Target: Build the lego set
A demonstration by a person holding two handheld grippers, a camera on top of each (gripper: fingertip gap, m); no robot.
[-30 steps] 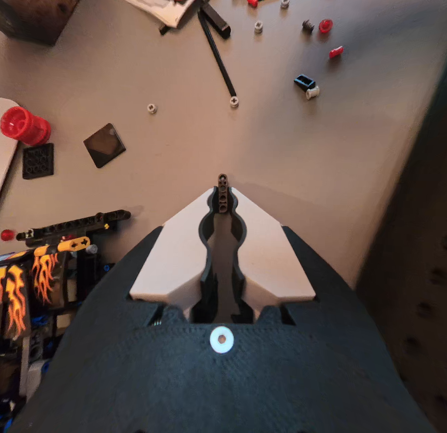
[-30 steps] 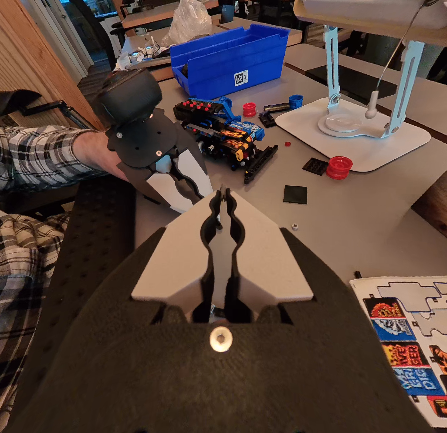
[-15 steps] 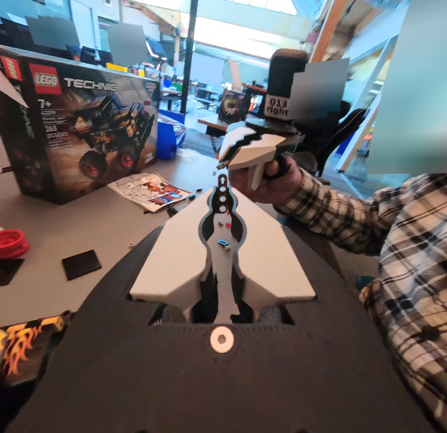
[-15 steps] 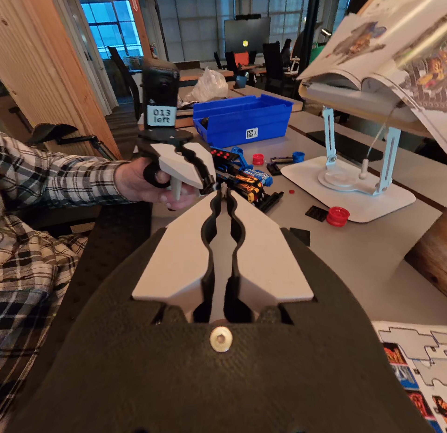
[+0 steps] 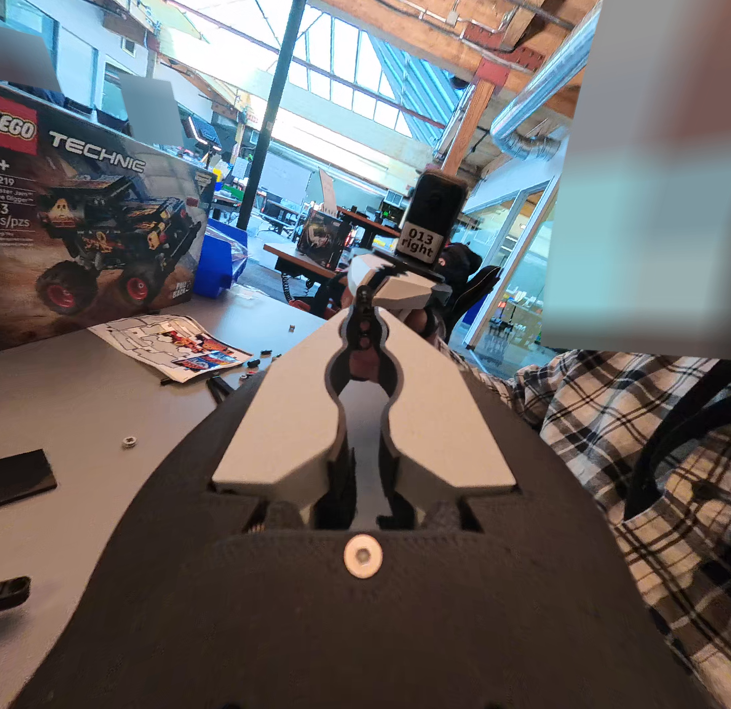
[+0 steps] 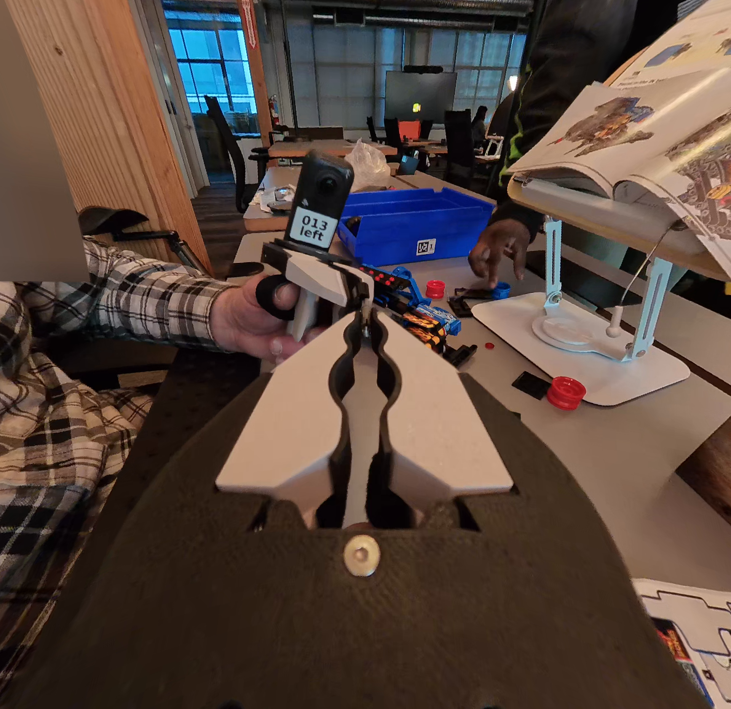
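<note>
My left gripper [image 5: 363, 318] is shut on a short black beam with holes [image 5: 363, 326], which sticks up from between the tips. My right gripper [image 6: 366, 322] is shut on a small grey piece [image 6: 367, 330] at its tips. Both are held above the table, facing each other tip to tip. The right gripper [image 5: 385, 284] shows just behind the beam's end. The left gripper [image 6: 350, 288] shows just beyond my right tips. I cannot tell whether the two pieces touch. The partly built truck [image 6: 425, 320] with flame stickers lies on the table behind.
A blue bin [image 6: 411, 223], another person's hand [image 6: 498, 250] and a white book stand [image 6: 573, 353] with an open booklet are on the right. A red wheel [image 6: 565, 391], a black tile [image 6: 530, 385], the set's box [image 5: 91, 231], a sticker sheet [image 5: 174, 345] and loose small parts lie around. My two grippers' fingertips are within a few centimetres of each other. The black tile [image 6: 530, 385] is about 25 centimeters from both grippers' fingertips.
Both grippers have risen from the table, tilted up to face each other and closed in until their tips meet. Each keeps its piece.
</note>
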